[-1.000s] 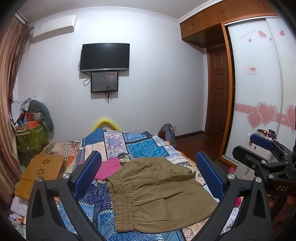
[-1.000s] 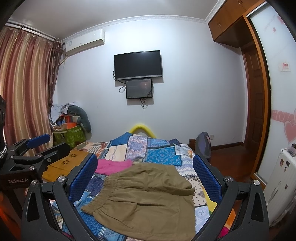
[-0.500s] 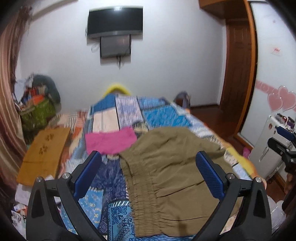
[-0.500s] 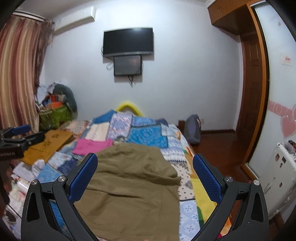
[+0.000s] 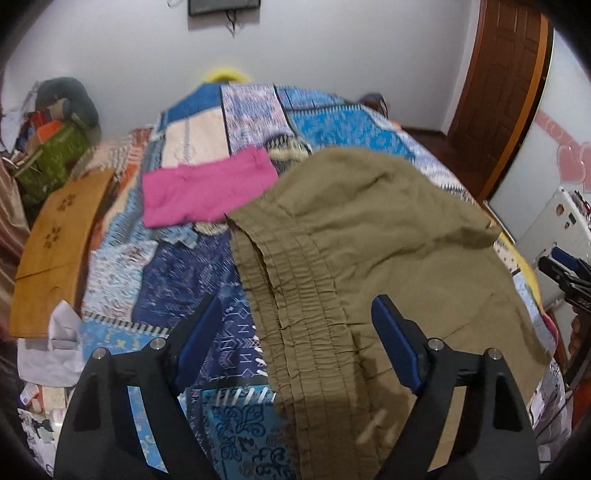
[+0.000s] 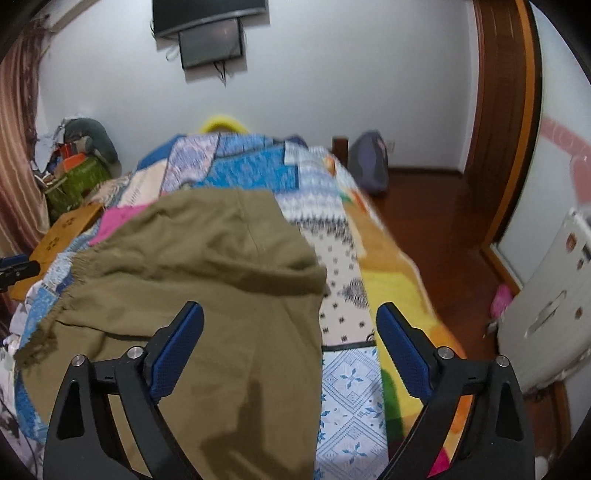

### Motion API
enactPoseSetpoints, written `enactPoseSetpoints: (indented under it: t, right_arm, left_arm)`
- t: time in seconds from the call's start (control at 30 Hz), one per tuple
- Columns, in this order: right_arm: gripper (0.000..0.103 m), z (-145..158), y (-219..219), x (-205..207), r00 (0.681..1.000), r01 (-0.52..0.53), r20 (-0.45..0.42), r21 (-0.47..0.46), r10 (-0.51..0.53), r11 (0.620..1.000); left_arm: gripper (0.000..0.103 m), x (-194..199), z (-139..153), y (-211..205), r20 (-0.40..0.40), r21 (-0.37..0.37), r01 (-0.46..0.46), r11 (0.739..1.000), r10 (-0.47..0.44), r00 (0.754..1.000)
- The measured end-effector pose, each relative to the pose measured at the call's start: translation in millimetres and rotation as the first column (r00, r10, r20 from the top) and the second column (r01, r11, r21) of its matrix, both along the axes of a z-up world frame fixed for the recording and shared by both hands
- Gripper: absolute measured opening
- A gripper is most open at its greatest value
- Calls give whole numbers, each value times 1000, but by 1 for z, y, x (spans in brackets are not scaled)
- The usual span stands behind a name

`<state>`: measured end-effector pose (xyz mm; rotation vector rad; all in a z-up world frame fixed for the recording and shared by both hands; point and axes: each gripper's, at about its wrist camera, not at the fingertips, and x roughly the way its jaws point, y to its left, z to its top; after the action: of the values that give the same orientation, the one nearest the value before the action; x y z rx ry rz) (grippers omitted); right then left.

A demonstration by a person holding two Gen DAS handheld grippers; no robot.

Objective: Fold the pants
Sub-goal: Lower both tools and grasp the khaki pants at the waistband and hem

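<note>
While the olive-green cotton pants (image 5: 369, 266) lie spread flat on the patchwork quilt of blue, white and orange panels (image 5: 192, 280) that covers the bed, both pairs of tongs hang above them with their blue-padded fingers spread wide and nothing between them. From the left wrist view, the left tongs (image 5: 295, 343) straddle the gathered elastic waistband (image 5: 291, 295), which runs from near the camera toward the far end of the bed; one finger sits over bare quilt, the other over the olive cloth. A fold of the fabric lies doubled over the upper part of the pants, making a raised crease across them. Just beyond the far end of the waistband a folded magenta garment (image 5: 207, 188) rests on the quilt, its near edge beside the olive cloth. At the left side of the bed an ochre fabric piece with dark flower prints (image 5: 55, 240) lies flat. From the right wrist view, the right tongs (image 6: 290, 343) hover over the right edge of the pants (image 6: 207, 288), one finger above olive cloth and the other above the quilt (image 6: 351, 387). A wall-mounted black television (image 6: 207, 14) hangs on the white wall beyond the bed.
</note>
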<state>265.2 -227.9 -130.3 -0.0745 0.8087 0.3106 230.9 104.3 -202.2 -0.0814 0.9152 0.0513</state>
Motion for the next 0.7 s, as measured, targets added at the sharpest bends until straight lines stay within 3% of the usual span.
enactPoseSetpoints:
  t: [0.1,0.2,0.27,0.37,0.5,0.63,0.7]
  right_arm:
    - [86,-20,1,11,998,-6,-57,7,7,1000]
    - [74,-38,2,22,990,-24,-135,28,27,999]
    - [59,-46,1,28,985,-35,-168,46,43,998]
    - [47,-56,-4,37,973,-55,-221,79,72,995]
    - [35,-62,-9,41,966,-74,-242,73,90,995]
    - [14,-64,-12,39,967,-83,-239,24,87,996]
    - [13,-65,-11,37,967,-90,-239,2,88,996]
  left_arm:
    - [81,14,-17,0,-48,-21,21,1000,-22,999]
    - [75,27,-32,3,-92,-52,33,998,-37,995]
    - [72,37,-43,8,-127,-112,36,993,-50,991]
    - [65,46,-55,15,-161,-183,29,983,-59,985]
    - [58,50,-55,11,-142,-154,35,987,-57,988]
    - [55,52,-53,0,-121,-56,42,998,-48,992]
    - [55,51,-53,-2,-115,-25,43,999,-46,992]
